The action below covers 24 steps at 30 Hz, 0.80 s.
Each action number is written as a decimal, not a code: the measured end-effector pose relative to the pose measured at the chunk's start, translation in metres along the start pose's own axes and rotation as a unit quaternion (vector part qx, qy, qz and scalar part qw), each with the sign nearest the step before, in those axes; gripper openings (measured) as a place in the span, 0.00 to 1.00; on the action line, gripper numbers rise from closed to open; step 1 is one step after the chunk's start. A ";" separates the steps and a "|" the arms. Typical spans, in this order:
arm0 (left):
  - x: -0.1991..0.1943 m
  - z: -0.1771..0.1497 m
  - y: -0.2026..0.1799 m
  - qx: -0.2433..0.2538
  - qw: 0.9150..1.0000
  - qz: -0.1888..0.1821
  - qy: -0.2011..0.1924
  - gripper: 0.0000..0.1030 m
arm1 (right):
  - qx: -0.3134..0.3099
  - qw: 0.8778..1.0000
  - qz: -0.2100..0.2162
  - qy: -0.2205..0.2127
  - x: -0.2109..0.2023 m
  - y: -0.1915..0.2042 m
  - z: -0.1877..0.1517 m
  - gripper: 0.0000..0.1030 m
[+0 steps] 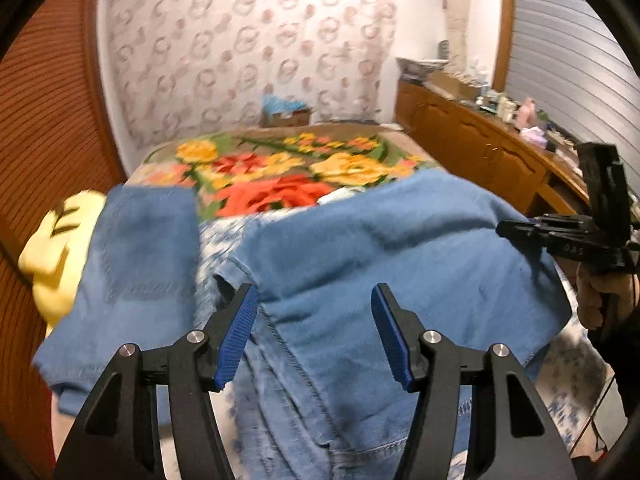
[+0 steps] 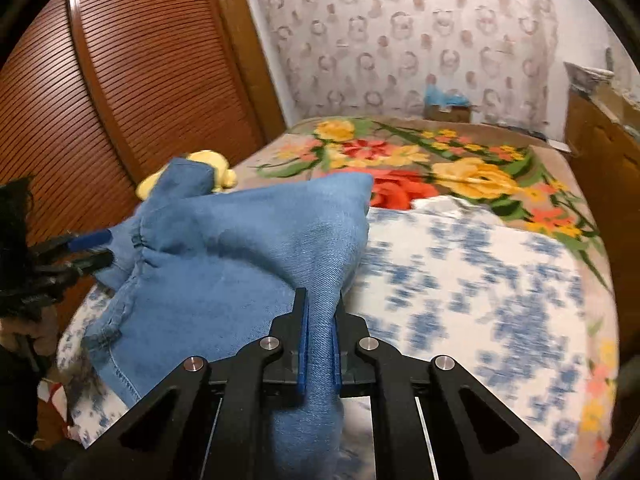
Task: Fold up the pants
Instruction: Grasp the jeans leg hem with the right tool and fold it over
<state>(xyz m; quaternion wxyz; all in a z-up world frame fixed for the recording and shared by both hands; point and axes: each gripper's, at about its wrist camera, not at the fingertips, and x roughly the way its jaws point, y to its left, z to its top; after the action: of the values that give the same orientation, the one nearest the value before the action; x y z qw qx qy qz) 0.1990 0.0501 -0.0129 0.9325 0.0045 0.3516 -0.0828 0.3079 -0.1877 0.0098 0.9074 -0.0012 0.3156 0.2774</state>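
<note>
Pinched between the pressed-together blue pads of the right gripper (image 2: 319, 344), a fold of the blue denim pants (image 2: 224, 264) rises off the bed in a loose tent, the cloth running back through the jaws toward the camera. Over the same garment the left gripper (image 1: 314, 332) stands spread wide, its ribbed blue fingers (image 1: 236, 336) apart with a stitched seam and hem of the pants (image 1: 360, 248) lying between and beneath them (whether the tips touch the fabric cannot be told). From the right wrist view the left gripper (image 2: 94, 248) appears at the far edge of the denim, its tips just beside the bunched cloth; from the left wrist view the right gripper (image 1: 560, 236) shows at the pants' right edge, gripped by a hand (image 1: 600, 296). The pants lie heaped across the near end of the bed, on a white sheet with a blue print (image 2: 480, 280). Beyond it spreads a floral blanket (image 2: 440, 160) in red, yellow and green. A yellow soft item (image 1: 60, 240) sits at the left edge of the bed beside a brown slatted wardrobe door (image 2: 120, 80). Patterned wallpaper (image 1: 248, 40) covers the far wall, a cardboard box (image 1: 286, 114) with blue contents rests at its foot, and a wooden cabinet (image 1: 480, 148) crowded with small items lines the right side.
</note>
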 end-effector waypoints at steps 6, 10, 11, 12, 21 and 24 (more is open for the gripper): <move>0.016 0.017 -0.032 0.016 0.999 -0.037 0.000 0.59 | 0.044 0.996 -0.071 -0.014 -0.048 -0.062 -0.017 0.08; 0.031 0.020 -0.052 0.020 0.998 -0.058 0.012 0.59 | 0.060 0.995 -0.074 0.005 -0.055 -0.091 -0.036 0.09; 0.034 0.020 -0.058 0.023 0.998 -0.062 0.016 0.59 | 0.062 0.995 -0.073 0.008 -0.054 -0.095 -0.041 0.09; 0.035 0.020 -0.065 0.025 0.998 -0.064 0.018 0.59 | 0.065 0.995 -0.075 0.009 -0.055 -0.098 -0.044 0.10; 0.055 0.023 -0.122 0.055 0.993 -0.093 0.041 0.59 | 0.073 0.995 -0.062 0.022 -0.065 -0.094 -0.057 0.47; 0.060 0.023 -0.136 0.063 0.991 -0.104 0.047 0.59 | 0.093 0.994 -0.051 0.021 -0.070 -0.094 -0.057 0.53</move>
<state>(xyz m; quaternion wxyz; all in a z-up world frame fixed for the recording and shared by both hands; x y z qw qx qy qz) 0.2370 -0.0951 -0.0288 0.8991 0.0308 0.3874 -0.2015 0.2775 -0.3124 -0.0114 0.9096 0.0615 0.3591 0.1999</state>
